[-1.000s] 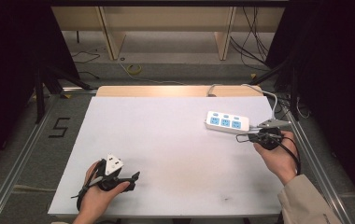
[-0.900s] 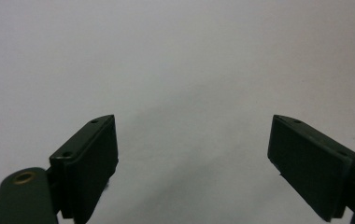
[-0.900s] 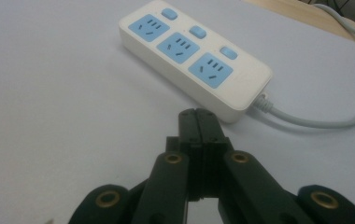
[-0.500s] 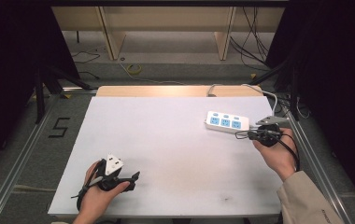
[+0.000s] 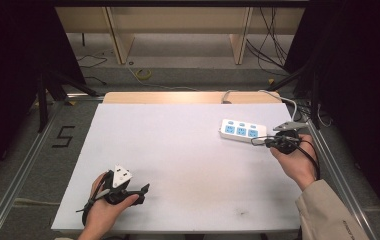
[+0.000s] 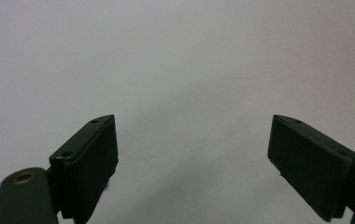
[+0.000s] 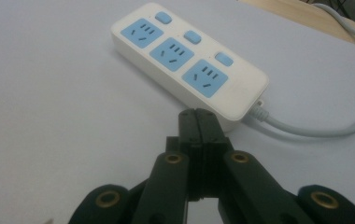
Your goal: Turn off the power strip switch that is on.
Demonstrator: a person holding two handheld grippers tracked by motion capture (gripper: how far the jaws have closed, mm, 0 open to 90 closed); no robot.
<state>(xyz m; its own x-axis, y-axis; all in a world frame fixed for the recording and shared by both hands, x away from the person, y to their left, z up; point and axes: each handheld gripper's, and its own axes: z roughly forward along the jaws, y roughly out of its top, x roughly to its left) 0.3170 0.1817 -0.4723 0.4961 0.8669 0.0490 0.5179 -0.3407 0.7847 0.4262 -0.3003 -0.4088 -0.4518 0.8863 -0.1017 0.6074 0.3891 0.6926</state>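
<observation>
A white power strip (image 5: 242,130) with three blue sockets and three blue switches lies flat at the right of the white table top (image 5: 188,150). In the right gripper view the power strip (image 7: 187,58) sits just beyond my right gripper (image 7: 197,114), whose jaws are pressed together with nothing between them. From above, that right gripper (image 5: 256,141) points left at the strip's near right end. My left gripper (image 5: 142,191) rests low on the table's front left. In its own view the left gripper (image 6: 192,135) stands wide open over bare white surface.
The strip's grey-white cable (image 7: 306,130) runs off to the right and loops back over the table's far edge (image 5: 258,92). A wooden board (image 5: 178,97) borders the far side. Metal rails (image 5: 23,165) flank the table, and cables lie on the floor (image 5: 143,75) beyond.
My right gripper has crept slightly left and away from me, toward the strip's end. The left gripper has stayed where it was.
</observation>
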